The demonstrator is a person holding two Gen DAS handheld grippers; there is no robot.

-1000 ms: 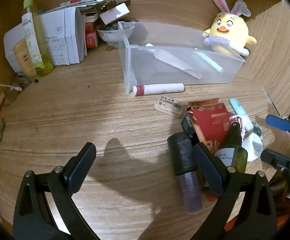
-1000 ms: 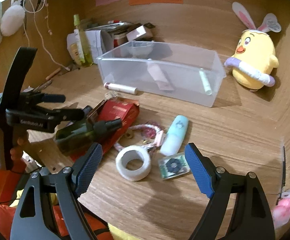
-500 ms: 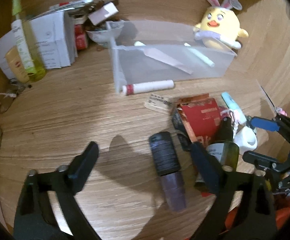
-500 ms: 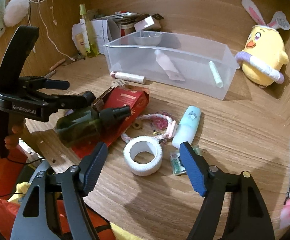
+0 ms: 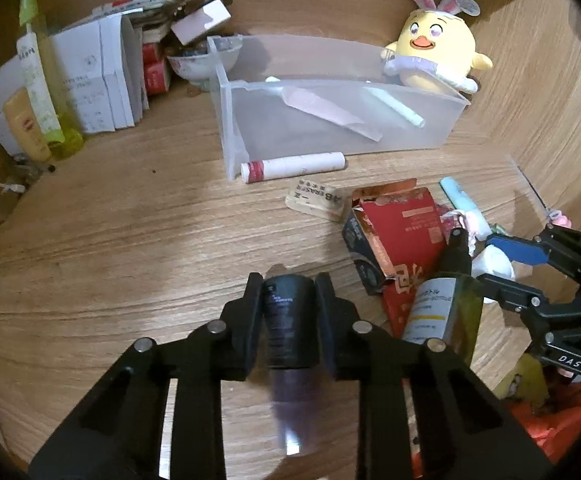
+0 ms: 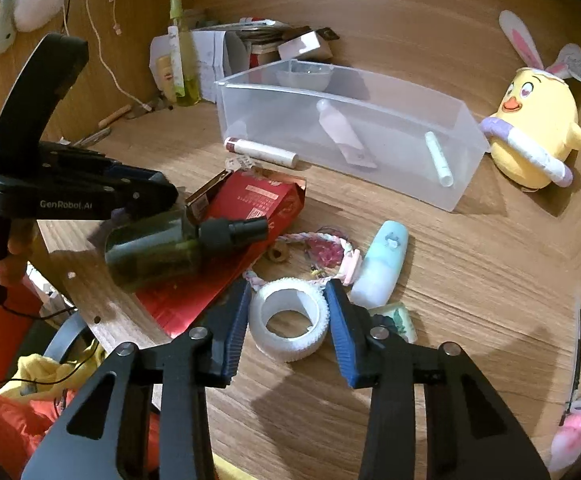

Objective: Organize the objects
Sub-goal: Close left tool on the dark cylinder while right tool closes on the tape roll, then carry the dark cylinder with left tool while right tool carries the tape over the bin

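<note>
Right, both grabs going at once. My left gripper (image 5: 288, 300) is closing on the dark bottle (image 5: 288, 328), pads pressed on either side of its black cap end, bottle lying flat on the desk (image 5: 122, 240) w/ its purple-tinted body pointing back toward me. My right gripper (image 6: 286, 316) is closing round the white tape roll (image 6: 288, 318); blue pads sit just beside its flanks, and I can't tell if they actually bite yet, so I'm calling it not gripped. Roll lies flat, hole up, near the pale blue tube (image 6: 380, 266) and the braided cord (image 6: 318, 246). The clear bin (image 6: 462, 192) sits well apart at the back, w/ a pink tube and a white stick already inside. So the step, as I read it: pick-up, no lift yet. Next needs firm squeeze on both, esp. the roll, then a straight lift clear of the green bottle (image 6: 154, 252) and red packet (image 6: 250, 208) before carrying over the bin's near wall.
</note>
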